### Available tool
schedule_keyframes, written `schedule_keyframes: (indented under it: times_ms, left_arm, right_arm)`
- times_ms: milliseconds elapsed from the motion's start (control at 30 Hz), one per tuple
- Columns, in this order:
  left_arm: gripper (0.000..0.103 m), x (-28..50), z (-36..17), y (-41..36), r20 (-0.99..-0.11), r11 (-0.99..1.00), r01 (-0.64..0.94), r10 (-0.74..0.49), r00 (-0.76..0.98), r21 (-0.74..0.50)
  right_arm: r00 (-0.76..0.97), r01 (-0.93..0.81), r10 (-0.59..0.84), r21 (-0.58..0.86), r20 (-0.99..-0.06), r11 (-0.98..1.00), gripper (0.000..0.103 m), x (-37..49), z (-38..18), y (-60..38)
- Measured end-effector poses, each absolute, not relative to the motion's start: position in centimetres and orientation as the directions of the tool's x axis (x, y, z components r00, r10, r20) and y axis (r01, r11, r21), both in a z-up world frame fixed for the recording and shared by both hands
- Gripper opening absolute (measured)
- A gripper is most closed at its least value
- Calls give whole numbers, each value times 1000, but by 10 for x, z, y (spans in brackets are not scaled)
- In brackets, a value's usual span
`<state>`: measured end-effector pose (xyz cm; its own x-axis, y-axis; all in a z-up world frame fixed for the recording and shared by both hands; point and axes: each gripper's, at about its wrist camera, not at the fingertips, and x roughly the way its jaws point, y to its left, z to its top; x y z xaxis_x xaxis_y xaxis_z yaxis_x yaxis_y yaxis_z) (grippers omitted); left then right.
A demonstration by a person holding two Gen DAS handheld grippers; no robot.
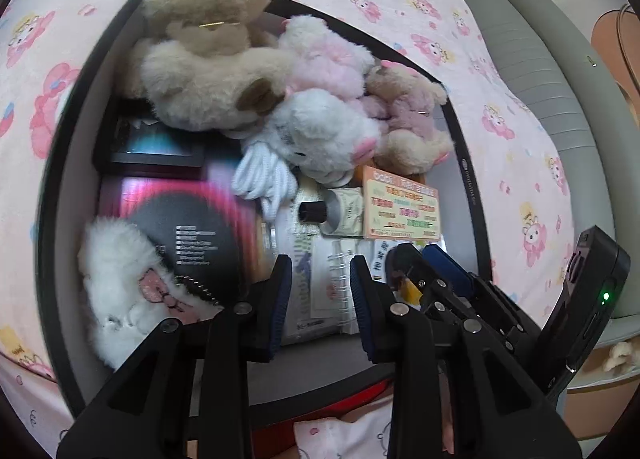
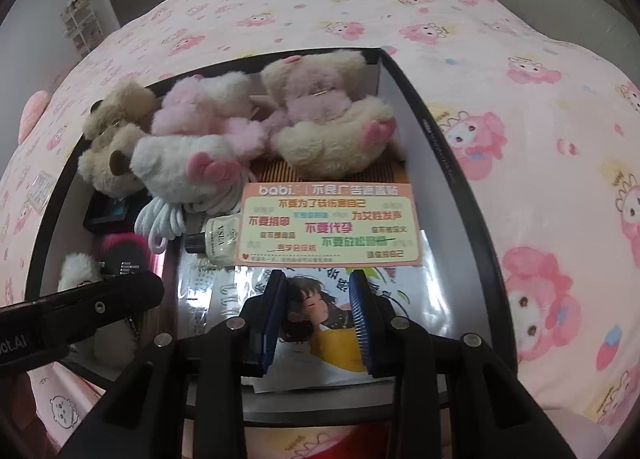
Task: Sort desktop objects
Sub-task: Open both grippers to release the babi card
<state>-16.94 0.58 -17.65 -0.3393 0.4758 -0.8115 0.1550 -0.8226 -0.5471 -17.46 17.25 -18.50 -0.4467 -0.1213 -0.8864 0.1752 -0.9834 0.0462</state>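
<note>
**Both grippers over the box on the bed**

I hold the left gripper [image 1: 322,279] and right gripper [image 2: 316,299] above the near edge of the black box [image 2: 440,163], each with jaws parted and gripping nothing. The plush toys [image 2: 224,131] crowd the box's far edge; the printed card [image 2: 332,223] lies mid-box, right of the small tube [image 2: 218,237].
</note>
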Motion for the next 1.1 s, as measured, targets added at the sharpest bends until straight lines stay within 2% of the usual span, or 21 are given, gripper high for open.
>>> schedule_keyframes:
  times_ms: [167,333,533,667,767,867,1100]
  left_arm:
    - [29,-178,-180,23,-774,-783,132,545,-323,-607]
    - [29,-188,-193,43,-787,-788,132,555,-269,-601]
    - [29,-192,-195,56,-775,-778,101,587,-234,-620]
    - [29,-184,-192,40,-755,-756,127,595,-275,-642]
    - [29,-177,-186,26,-769,-771,143,561,-308,-620]
    - [29,-168,-176,17,-782,-802,122,519,-345,-585]
    - [41,-144,-140,22,-803,-893,20,395,-446,-450]
  right_arm:
    - [-541,95,-231,214,-809,-972,29,-164,-158,210]
    - [-579,-10,-179,226,-796,-974,29,-167,-153,229]
    - [-583,-23,-176,232,-793,-972,29,-171,-153,234]
    - [-566,-7,-190,236,-802,-972,29,-169,-157,230]
    - [-539,39,-208,223,-816,-974,29,-170,-161,220]
    - [-504,81,-163,142,-848,-987,29,-171,-170,203]
    - [-544,103,-151,113,-825,-988,32,-156,-157,193]
